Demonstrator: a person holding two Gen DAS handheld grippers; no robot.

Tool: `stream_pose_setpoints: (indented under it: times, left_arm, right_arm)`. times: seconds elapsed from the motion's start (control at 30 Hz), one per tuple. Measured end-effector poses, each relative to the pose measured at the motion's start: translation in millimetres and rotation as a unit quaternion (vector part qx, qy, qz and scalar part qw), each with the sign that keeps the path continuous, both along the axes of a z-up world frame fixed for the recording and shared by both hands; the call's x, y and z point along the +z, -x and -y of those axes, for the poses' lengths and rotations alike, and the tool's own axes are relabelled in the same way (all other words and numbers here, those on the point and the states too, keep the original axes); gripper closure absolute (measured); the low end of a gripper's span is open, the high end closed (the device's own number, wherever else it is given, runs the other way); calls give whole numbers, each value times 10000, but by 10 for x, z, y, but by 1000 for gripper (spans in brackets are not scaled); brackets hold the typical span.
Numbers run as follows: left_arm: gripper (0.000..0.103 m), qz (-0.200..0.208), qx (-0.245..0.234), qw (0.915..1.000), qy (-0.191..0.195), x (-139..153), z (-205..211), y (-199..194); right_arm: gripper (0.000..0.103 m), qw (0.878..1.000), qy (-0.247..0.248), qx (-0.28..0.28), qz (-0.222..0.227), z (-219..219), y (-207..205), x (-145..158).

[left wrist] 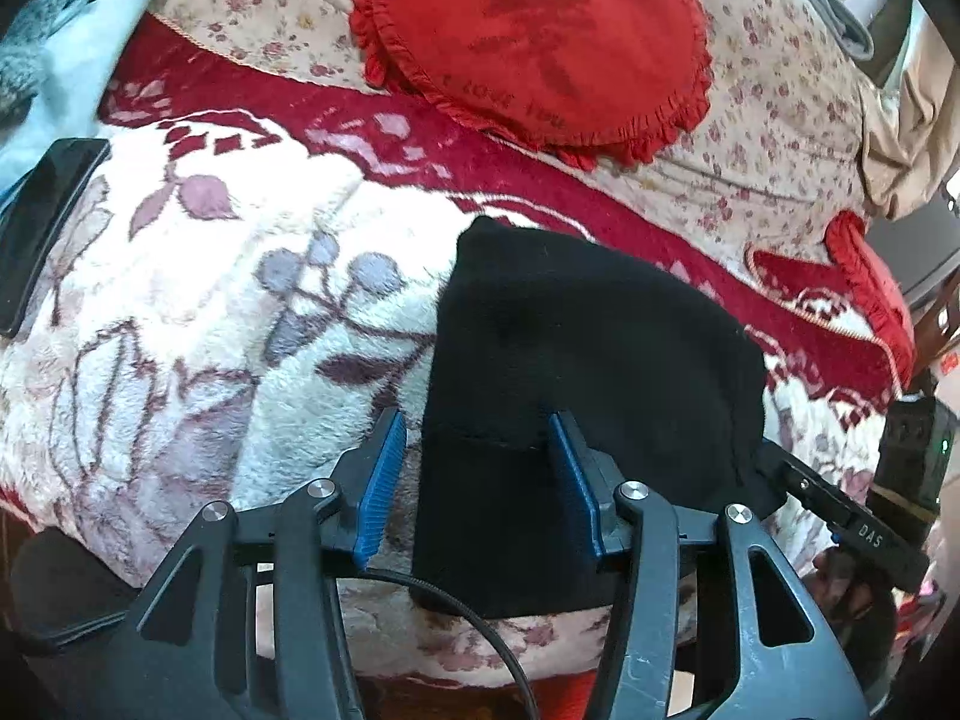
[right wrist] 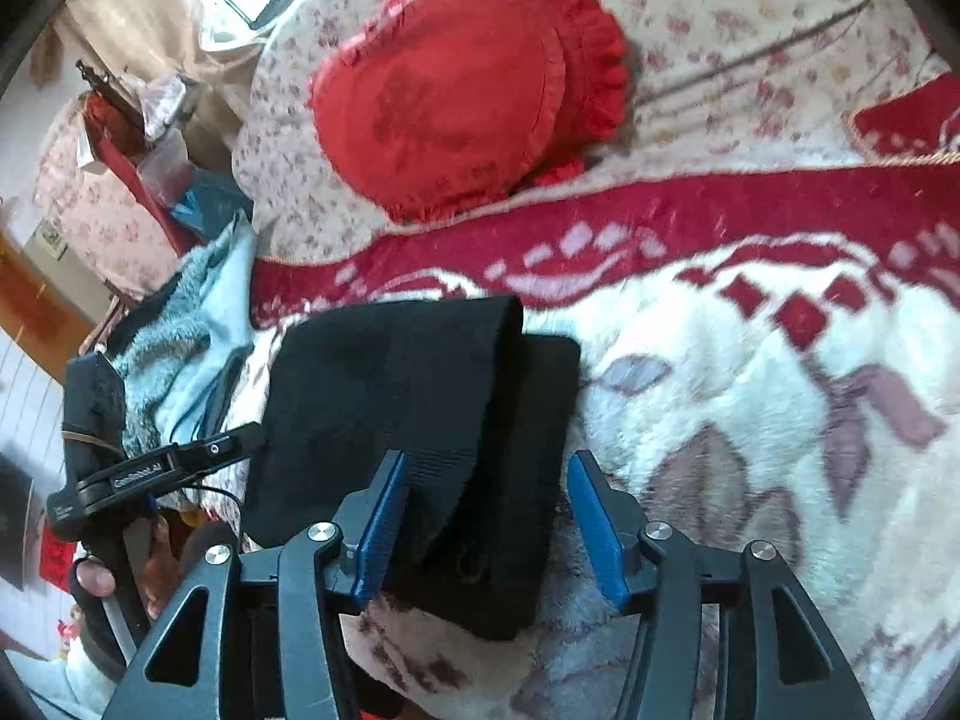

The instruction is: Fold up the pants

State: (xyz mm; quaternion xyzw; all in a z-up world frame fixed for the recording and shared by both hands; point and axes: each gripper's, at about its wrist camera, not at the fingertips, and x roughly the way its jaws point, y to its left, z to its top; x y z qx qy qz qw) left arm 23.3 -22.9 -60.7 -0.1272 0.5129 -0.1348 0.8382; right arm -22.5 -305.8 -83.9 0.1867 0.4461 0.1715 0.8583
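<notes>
The black pants [left wrist: 576, 360] lie folded into a compact bundle on the white and red floral blanket [left wrist: 198, 276]. My left gripper [left wrist: 477, 474] is open, its blue pads either side of the bundle's near left edge. In the right wrist view the pants [right wrist: 414, 408] show a folded-over upper layer. My right gripper [right wrist: 483, 516] is open over the bundle's near right part. The right gripper also shows at the bundle's right edge in the left wrist view [left wrist: 840, 510], and the left gripper at the bundle's left in the right wrist view [right wrist: 150, 474].
A red ruffled round pillow [left wrist: 540, 42] lies on a floral quilt behind the pants; a second red pillow [left wrist: 864, 288] is at the right. A black phone [left wrist: 42, 228] lies on the blanket at left. A light blue fleece garment [right wrist: 192, 348] lies at the bed edge.
</notes>
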Motion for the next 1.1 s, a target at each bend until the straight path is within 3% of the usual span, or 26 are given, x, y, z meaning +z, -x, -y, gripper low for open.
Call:
stream_pose_setpoints:
  times: [0.1,0.27,0.3,0.37,0.43,0.53,0.67,0.83,0.93,1.0,1.1]
  left_arm:
    - [39,-26,54,10000,12,-68,11,-24]
    - [38,-217,99,9994,266,-168,-8,-76]
    - [39,-241,95,9993,284,-167,-13,-80]
    - [54,-270,4,9989,383,-142,-15,-80]
    - [60,-203,-62,9995,230,-73,22,-69]
    - [70,-72,-151,9999,7,12,102,-82]
    - [73,171,-190,9997,-23,198,121,-225]
    - [73,530,-234,9977,-353,356,255,-571]
    - [73,376,-284,9972,-577,195,365,-792]
    - [73,396,-295,9953,-827,101,433,-848]
    - [72,533,-312,9919,-1109,102,488,-810]
  right_arm:
    - [44,9994,-291,-10,-175,-21,-82,-141]
    - [43,9983,-575,7,-121,-39,-148,-205]
    - [48,9982,-591,-10,-71,-38,-151,-203]
    - [55,9985,-549,11,29,-72,-145,-175]
    - [64,9989,-414,66,194,-91,-121,-100]
    - [69,9985,-373,77,399,-105,-119,35]
    - [70,9970,-337,53,698,-91,-215,240]
    - [71,9951,-158,-58,973,-101,-515,412]
    - [69,9971,186,-219,708,-86,-768,272]
    - [66,9973,613,-276,295,-105,-915,97]
    - [64,9963,717,-337,340,-78,-850,82]
